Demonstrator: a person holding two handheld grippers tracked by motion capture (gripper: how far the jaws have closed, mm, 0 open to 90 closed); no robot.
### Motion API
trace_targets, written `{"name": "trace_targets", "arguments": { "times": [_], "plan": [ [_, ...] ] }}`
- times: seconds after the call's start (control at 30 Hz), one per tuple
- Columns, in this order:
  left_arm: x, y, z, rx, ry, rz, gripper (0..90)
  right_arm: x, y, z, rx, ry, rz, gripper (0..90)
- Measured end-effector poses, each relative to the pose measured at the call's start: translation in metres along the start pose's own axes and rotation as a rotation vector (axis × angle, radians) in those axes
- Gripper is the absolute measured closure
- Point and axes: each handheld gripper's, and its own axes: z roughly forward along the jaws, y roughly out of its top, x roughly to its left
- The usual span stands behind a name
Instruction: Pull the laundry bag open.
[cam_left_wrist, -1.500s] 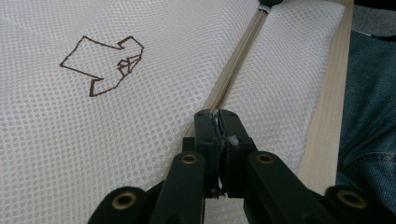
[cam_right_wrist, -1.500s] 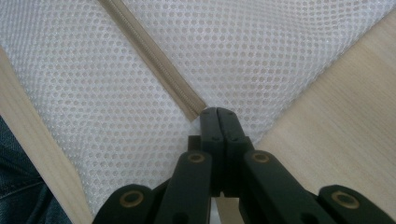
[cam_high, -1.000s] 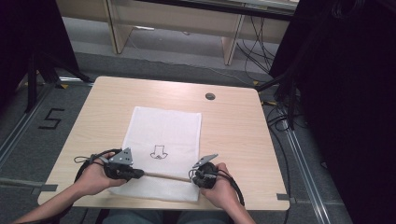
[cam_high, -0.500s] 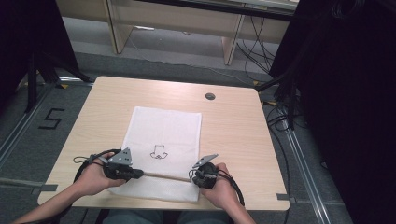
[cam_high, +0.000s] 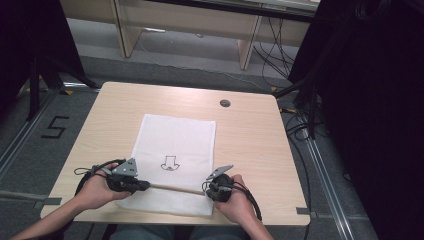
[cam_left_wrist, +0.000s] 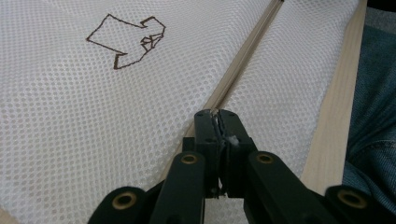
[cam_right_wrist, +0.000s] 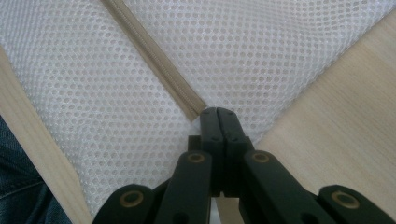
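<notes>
Zipper (cam_left_wrist: 243, 58) apparently pinched between fingers (cam_left_wrist: 208, 128).

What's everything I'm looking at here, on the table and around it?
mesh bag: one, white, flat on the table's near half, a small dark line drawing on it
zipper: one, beige, running across the bag near its near edge, between the two tongs
table: one, light wood, centre of the room
cable hole: one, dark, round, in the far right part of the tabletop
floor mark "5": one, black, left of the table
wooden furniture legs: pale, beyond the table
loose cables: black, on the floor at right
left tongs: one, black, shut on the zipper's left end
right tongs: one, black, shut at the zipper's right end
hands: two, holding the tongs
</notes>
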Motion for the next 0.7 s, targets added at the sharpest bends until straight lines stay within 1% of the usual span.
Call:
{"name": "trace_targets", "arguments": {
  "times": [0.03, 0.1, 0.17, 0.33, 0.37, 0.43, 0.47, 0.5, 0.57, 0.63, 0.67, 0.7],
  "plan": [
    [-0.0002, 0.0003, 0.0002, 0.0, 0.001, 0.001, 87.2, 0.0001, 0.0001, -0.0001, 0.001, 0.0, 0.001, 90.0],
    [-0.0014, 0.0003, 0.0004, 0.004, 0.007, -0.008, 87.2, 0.0, 0.0, 0.0, 0.0, 0.0, 0.0, 90.0],
    [0.0, 0.0001, 0.0005, 0.0, 0.002, 0.003, 87.2, 0.0001, 0.0, 0.0, 0.0, 0.0, 0.001, 90.0],
    [0.0002, 0.0, 0.0004, 0.001, 0.001, 0.002, 87.2, 0.0, 0.0, 0.0, 0.0, 0.001, 0.001, 90.0],
    [-0.0006, -0.0004, 0.0006, 0.001, 0.001, -0.015, 87.2, 0.0, 0.0, 0.0, 0.0, 0.0, 0.0, 90.0],
    [0.0, -0.0001, -0.0002, 0.004, 0.002, -0.001, 87.2, 0.0, 0.0, 0.0, 0.0, 0.0, 0.0, 90.0],
    [-0.0004, -0.0004, -0.0002, 0.004, 0.002, -0.012, 87.2, 0.0, 0.0, 0.0, 0.0, 0.0, 0.0, 90.0],
    [-0.0002, -0.0005, -0.0004, 0.008, 0.007, -0.008, 87.2, 0.0001, 0.0, 0.0, 0.0, 0.0, 0.0, 90.0],
    [0.0, -0.0012, 0.0002, -0.005, -0.004, -0.022, 87.2, 0.0002, 0.0, 0.0, -0.001, -0.001, 0.001, 90.0],
    [0.0, -0.0009, -0.0004, 0.01, 0.008, -0.009, 87.2, 0.0, 0.0, 0.0, 0.0, 0.0, 0.0, 90.0],
    [0.0012, -0.0008, -0.0014, 0.023, 0.011, 0.006, 87.2, 0.0, 0.0, 0.0, 0.0, 0.0, 0.0, 90.0],
    [0.0015, -0.001, -0.0013, 0.02, 0.009, 0.005, 87.2, 0.0, 0.0, 0.0, 0.0, -0.001, -0.001, 90.0]
  ]
}}
